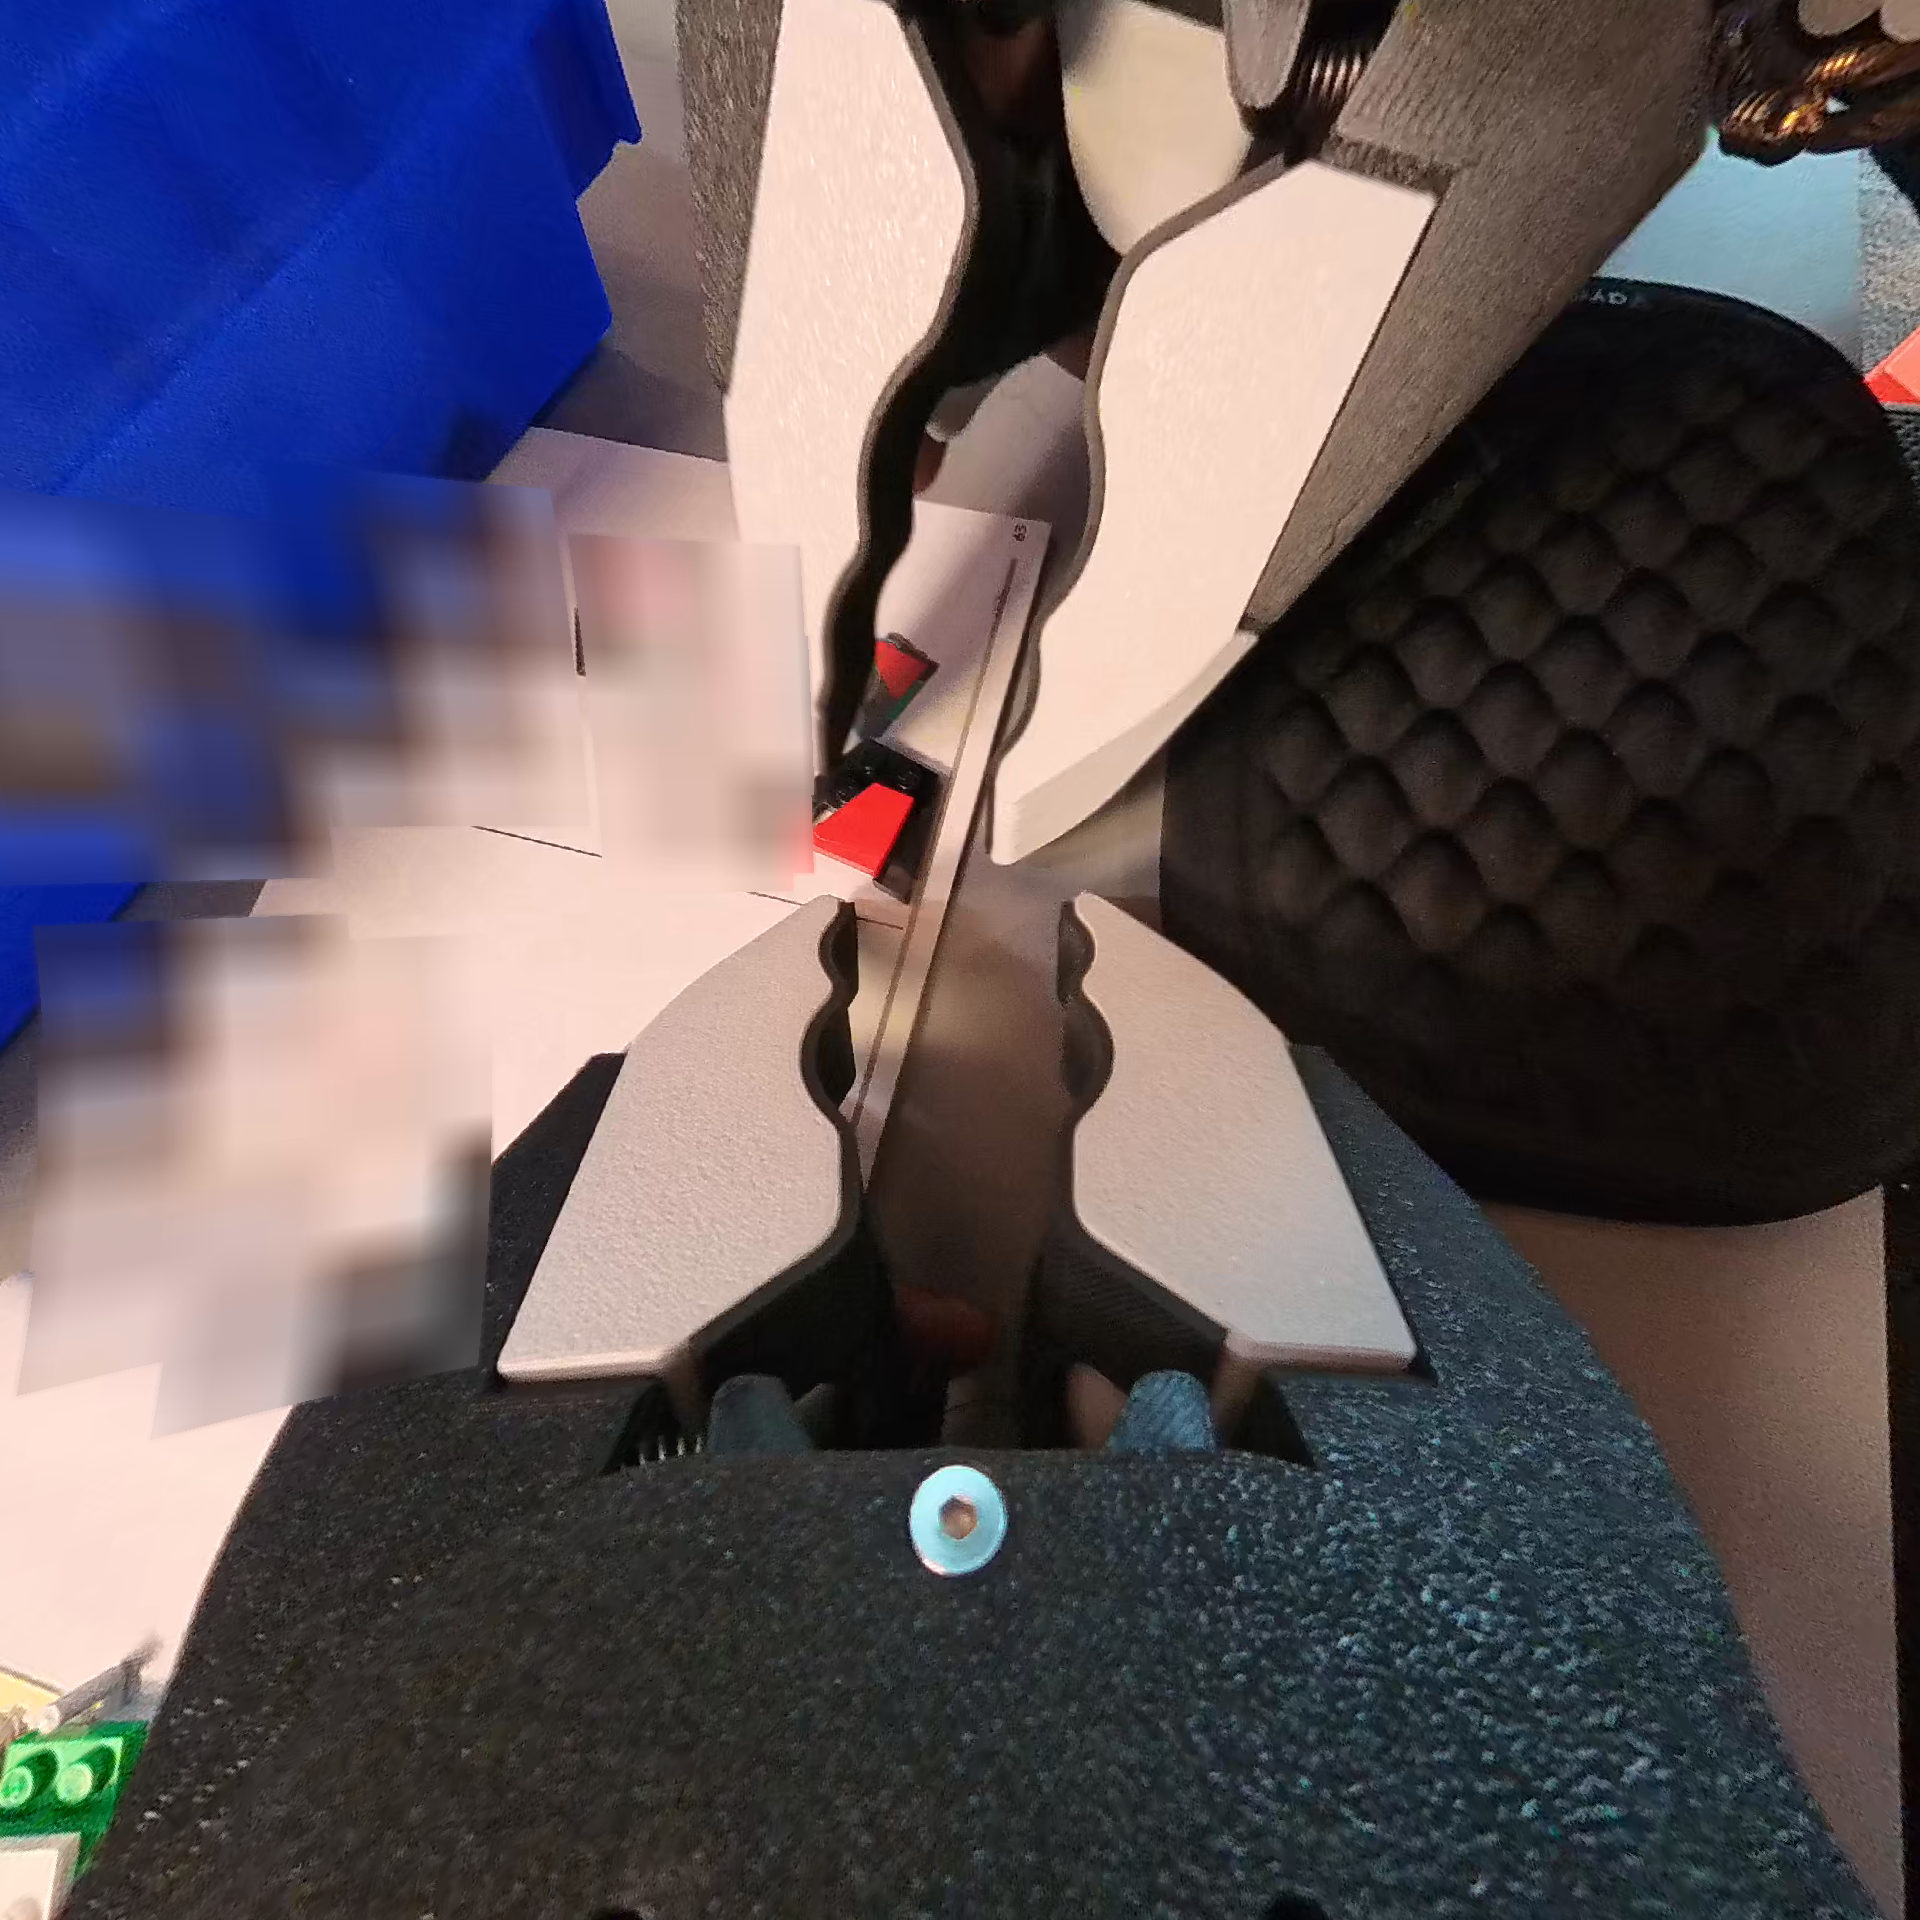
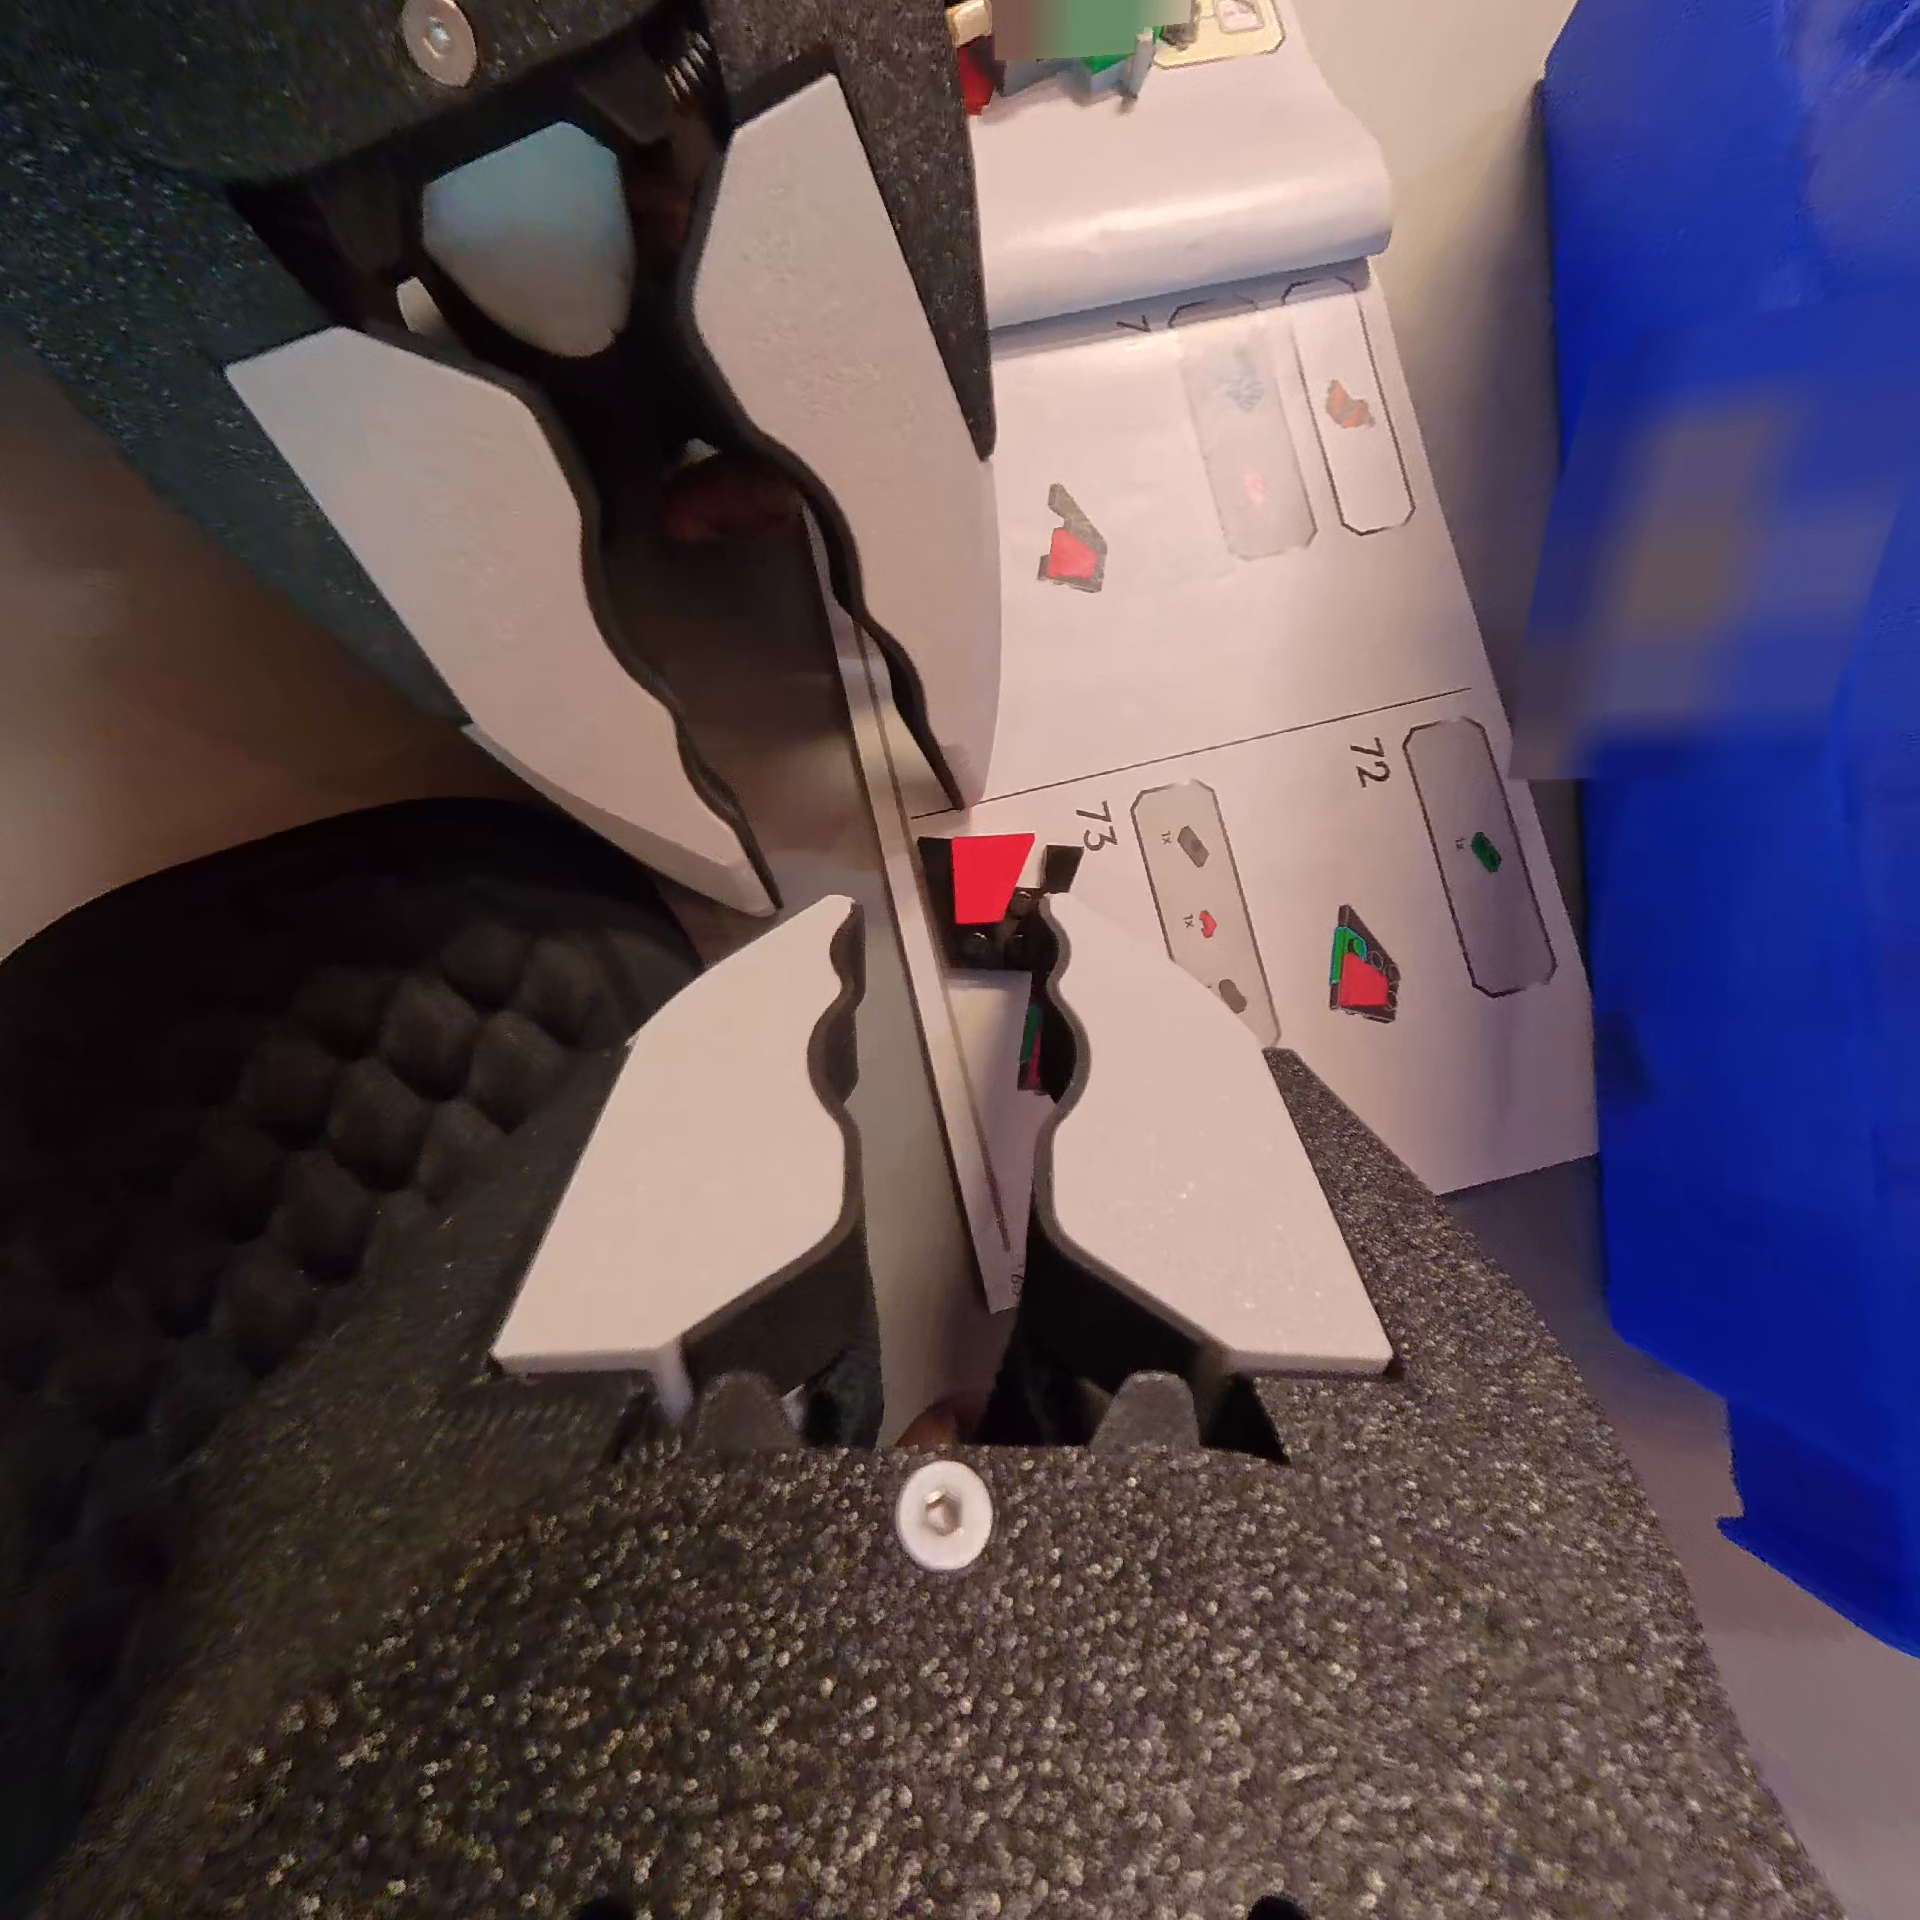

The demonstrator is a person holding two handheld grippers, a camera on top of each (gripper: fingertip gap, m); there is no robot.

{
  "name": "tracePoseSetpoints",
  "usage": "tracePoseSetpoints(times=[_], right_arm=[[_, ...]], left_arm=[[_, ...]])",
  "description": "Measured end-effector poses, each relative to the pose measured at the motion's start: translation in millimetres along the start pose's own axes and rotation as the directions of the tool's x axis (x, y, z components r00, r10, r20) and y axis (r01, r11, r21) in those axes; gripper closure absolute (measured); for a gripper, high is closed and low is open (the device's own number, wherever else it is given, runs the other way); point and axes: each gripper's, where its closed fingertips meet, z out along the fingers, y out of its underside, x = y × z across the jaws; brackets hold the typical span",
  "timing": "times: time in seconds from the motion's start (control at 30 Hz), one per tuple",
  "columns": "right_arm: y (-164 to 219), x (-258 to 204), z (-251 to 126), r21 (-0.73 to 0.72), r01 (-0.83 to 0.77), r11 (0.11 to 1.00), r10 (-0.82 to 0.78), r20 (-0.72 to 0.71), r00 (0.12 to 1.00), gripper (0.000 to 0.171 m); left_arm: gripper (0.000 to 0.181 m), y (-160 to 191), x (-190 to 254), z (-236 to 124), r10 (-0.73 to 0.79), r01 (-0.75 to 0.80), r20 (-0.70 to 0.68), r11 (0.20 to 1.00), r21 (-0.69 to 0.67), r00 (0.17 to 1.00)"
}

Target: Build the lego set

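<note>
A small lego assembly, a red wedge on a black plate [image 1: 868,826] [image 2: 987,883], lies on the open instruction booklet [image 2: 1247,644]. One booklet page [image 1: 977,727] [image 2: 914,1039] stands up on edge. It runs between the fingers of both grippers, which face each other tip to tip. My left gripper [image 1: 956,909] is open around the page, and so is my right gripper [image 2: 945,914]. In the left wrist view the right gripper [image 1: 914,805] comes in from the top. In the right wrist view the left gripper [image 2: 868,847] comes in from the top left. The assembly sits just beside the raised page.
A blue bin [image 1: 260,260] [image 2: 1745,727] stands along one side of the booklet. A black dimpled round object [image 1: 1558,779] [image 2: 260,1091] lies on the other side. A green brick [image 1: 62,1777] sits near the left gripper's body. More lego parts [image 2: 1081,62] lie beyond the booklet. The grippers are tip to tip, or close to it. The green brick [image 1: 62,1777] is about 15 cm from both grippers' fingertips.
</note>
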Motion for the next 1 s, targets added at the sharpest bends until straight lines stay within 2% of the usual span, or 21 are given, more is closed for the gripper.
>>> tracePoseSetpoints(times=[0.13,0.3,1.0], right_arm=[[-0.7,9.5,0.9,0.01,-0.015,1.0,0.015,-0.023,1.0,0.135],[-0.1,5.8,6.2,0.023,-0.002,1.0,0.001,0.023,1.0,0.145],[-0.5,5.2,7.0,0.028,0.045,0.999,-0.046,0.057,0.997,0.146]], left_arm=[[0.14,-2.4,-0.7,1.2,-0.03,0.03,-0.035,1.0,0.008,0.999],[0.138,-5.6,-0.1,3.3,-0.043,0.044,-0.084,0.999,0.011,0.996],[0.138,-4.9,0.4,4.4,0.008,-0.008,-0.051,1.0,0.005,0.999]])
